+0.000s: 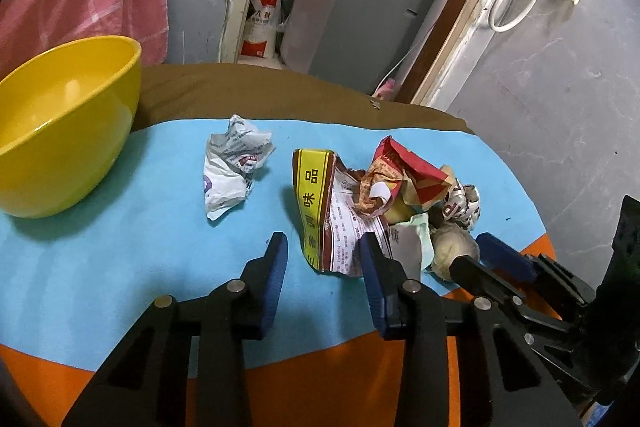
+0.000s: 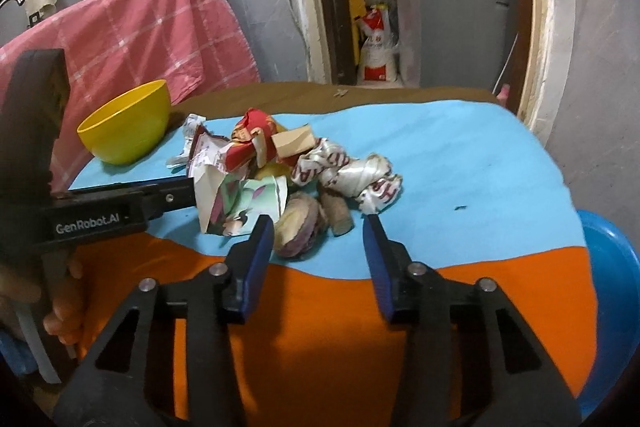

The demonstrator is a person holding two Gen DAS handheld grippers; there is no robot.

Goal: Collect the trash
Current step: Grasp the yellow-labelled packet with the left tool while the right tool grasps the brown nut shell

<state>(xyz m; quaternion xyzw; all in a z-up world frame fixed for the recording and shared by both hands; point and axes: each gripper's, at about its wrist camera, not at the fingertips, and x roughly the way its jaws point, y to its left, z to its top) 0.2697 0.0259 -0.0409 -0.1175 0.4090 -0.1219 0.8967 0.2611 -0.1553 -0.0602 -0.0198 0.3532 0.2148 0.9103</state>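
While trash (image 1: 360,203) lies beside, yellow bowl (image 1: 60,131) (no contents visible).

Glossy plastic yellow bowl (image 1: 60,123); crumpled paper wrappers (image 1: 236,163); matt cloth mat (image 1: 120,247).

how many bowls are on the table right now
1. The yellow bowl stands on the blue cloth at the table's left side, apart from the trash pile. Nothing suggests another, though the pile could hide small items.
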